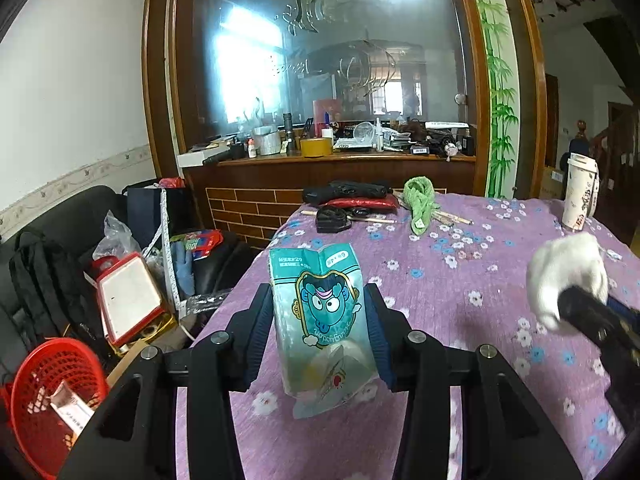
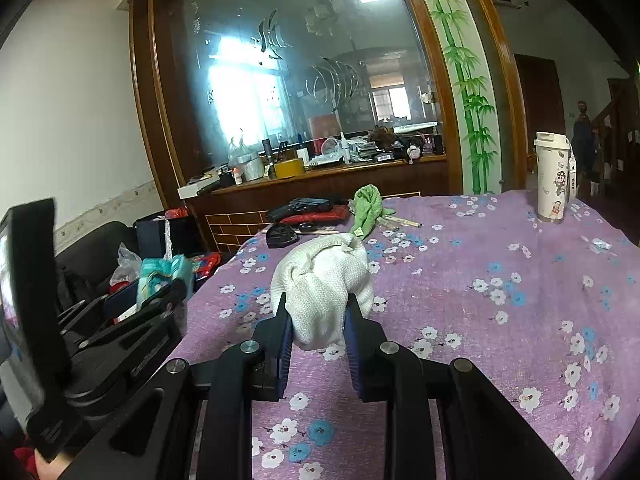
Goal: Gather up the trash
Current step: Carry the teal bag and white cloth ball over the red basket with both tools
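Light: daylight is reflected as glare in the mirror (image 1: 320, 52).
Edges: bent, darkened.
Blur: slight.

Teal snack packet (image 1: 324, 320), centre of left wrist view: small upside-down print, unreadable apart from "6" near its top edge. White cup (image 2: 554, 178), upper right: cartoon figures, lettering illegible.
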Motion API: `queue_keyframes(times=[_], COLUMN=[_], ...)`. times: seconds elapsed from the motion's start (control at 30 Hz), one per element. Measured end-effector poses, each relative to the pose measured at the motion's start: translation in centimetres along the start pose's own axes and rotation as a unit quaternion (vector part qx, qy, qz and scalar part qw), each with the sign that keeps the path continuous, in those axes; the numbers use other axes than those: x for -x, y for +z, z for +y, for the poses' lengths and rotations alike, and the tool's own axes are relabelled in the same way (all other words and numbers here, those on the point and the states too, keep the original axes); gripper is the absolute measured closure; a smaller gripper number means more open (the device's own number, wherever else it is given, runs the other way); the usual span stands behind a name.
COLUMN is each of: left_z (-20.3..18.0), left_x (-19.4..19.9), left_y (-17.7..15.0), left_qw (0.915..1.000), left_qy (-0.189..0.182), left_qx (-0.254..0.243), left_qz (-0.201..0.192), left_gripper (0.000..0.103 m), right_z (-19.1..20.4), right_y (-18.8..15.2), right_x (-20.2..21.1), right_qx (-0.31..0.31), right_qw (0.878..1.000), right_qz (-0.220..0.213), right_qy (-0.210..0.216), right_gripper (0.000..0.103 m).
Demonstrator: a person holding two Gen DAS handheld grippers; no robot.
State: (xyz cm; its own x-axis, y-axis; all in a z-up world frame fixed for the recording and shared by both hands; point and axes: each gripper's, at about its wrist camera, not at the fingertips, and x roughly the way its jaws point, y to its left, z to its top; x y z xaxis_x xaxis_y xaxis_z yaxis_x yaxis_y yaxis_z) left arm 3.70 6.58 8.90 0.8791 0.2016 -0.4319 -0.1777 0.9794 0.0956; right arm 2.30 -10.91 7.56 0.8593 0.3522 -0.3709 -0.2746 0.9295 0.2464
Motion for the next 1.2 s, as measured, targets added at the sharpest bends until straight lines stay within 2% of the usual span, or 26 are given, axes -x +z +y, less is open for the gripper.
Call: queue_keyframes(times=[0.27, 0.57, 0.8, 1.2], left_z=[4.1, 7.9, 9.7, 13.8], left_x=[3.5, 7.0, 7.8, 8.7], left_y=[-1.4, -3.1, -3.9, -5.4], left_qw=[0.9998, 0.9996, 0.9991, 0.9977], left_qy=[0.001, 0.001, -0.004, 0.004], left_qx=[0.016, 0.028, 0.042, 0.066], left_qz=[0.014, 0.001, 0.004, 0.016], left_gripper=[0.059, 0.058, 0.058, 0.058], right_z=[2.5, 7.4, 10.0, 13.7], right_y=[0.2, -0.9, -1.7, -3.3], right_x=[0.8, 4.3, 5.5, 5.1], right_qx=[0.022, 0.061, 0.069, 0.08], right_qw=[1.0, 0.997, 0.996, 0.993], right_qz=[0.01, 0.012, 0.013, 0.044], right_qy=[0.02, 0.042, 0.058, 0.081], right_gripper=[0.077, 0.077, 0.077, 0.077])
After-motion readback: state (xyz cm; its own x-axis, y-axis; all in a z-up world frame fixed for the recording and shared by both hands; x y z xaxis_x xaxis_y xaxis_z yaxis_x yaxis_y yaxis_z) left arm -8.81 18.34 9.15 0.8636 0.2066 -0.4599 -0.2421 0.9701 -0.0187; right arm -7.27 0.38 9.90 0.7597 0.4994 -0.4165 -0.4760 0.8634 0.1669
